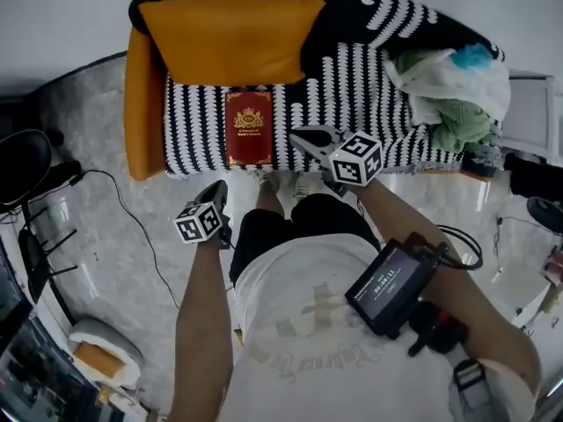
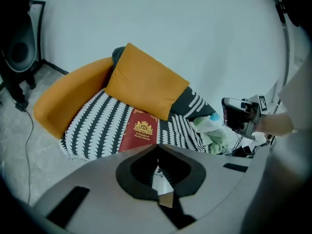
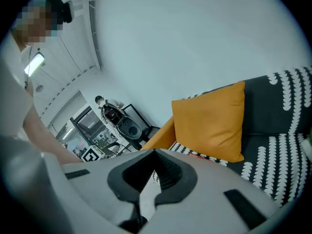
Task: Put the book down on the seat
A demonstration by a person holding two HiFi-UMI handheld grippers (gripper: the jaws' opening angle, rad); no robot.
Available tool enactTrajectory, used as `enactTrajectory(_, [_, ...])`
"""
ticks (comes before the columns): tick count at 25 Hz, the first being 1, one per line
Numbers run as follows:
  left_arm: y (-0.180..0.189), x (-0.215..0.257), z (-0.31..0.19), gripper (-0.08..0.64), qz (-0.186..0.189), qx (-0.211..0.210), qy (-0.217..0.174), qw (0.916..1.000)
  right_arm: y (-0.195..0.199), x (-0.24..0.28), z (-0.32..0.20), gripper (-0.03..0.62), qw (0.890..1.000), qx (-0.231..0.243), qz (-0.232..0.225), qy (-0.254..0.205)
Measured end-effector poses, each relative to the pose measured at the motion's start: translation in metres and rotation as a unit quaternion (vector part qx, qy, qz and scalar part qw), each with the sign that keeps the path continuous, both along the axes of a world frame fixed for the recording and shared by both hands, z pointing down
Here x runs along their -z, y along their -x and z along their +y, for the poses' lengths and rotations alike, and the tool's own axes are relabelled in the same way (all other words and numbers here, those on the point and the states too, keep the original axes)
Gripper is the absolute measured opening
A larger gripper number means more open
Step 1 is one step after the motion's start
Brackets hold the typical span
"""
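A dark red book (image 1: pixel 248 128) with a gold crest lies flat on the black-and-white patterned seat (image 1: pixel 198 130) of a sofa, just in front of an orange cushion (image 1: pixel 233 38). My left gripper (image 1: pixel 218 189) hovers below the seat's front edge, shut and empty, apart from the book. My right gripper (image 1: pixel 308 137) is over the seat's front edge right of the book, jaws together with nothing in them. The left gripper view shows the book (image 2: pixel 139 130) beyond its closed jaws (image 2: pixel 157 148). In the right gripper view (image 3: pixel 155 152) the cushion (image 3: pixel 214 123) hides nearly all of the book.
A heap of white and green clothes (image 1: pixel 449 90) fills the sofa's right end. The orange armrest (image 1: pixel 141 104) bounds the seat on the left. Black equipment (image 1: pixel 22 161) and a cable (image 1: pixel 132 209) are on the marble floor at left. A screen device (image 1: pixel 391 287) is strapped to the right forearm.
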State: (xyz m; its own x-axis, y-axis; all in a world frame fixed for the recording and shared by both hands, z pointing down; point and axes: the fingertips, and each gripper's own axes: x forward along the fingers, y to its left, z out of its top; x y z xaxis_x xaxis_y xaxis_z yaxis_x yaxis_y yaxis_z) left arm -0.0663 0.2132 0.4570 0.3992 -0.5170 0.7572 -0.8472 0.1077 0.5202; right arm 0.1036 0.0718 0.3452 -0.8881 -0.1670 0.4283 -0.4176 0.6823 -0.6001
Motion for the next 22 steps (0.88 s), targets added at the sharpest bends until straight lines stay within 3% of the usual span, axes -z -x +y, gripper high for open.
enactTrajectory(6, [-0.01,0.06,-0.003,0.012,-0.014,-0.012,-0.068,0.9975,-0.002,0.043,0.005,0.014,0.999,0.018,-0.027,-0.034])
enactTrajectory(14, [-0.032,0.144,-0.009,0.012,-0.032,-0.037,-0.164,0.9852,-0.019,0.081,0.028,0.014,0.995,0.044,-0.042,-0.074])
enactTrajectory(22, [-0.052,0.194,-0.013,0.011,-0.052,-0.036,-0.217,0.974,-0.038,0.102,0.043,0.014,0.993,0.039,-0.06,-0.092])
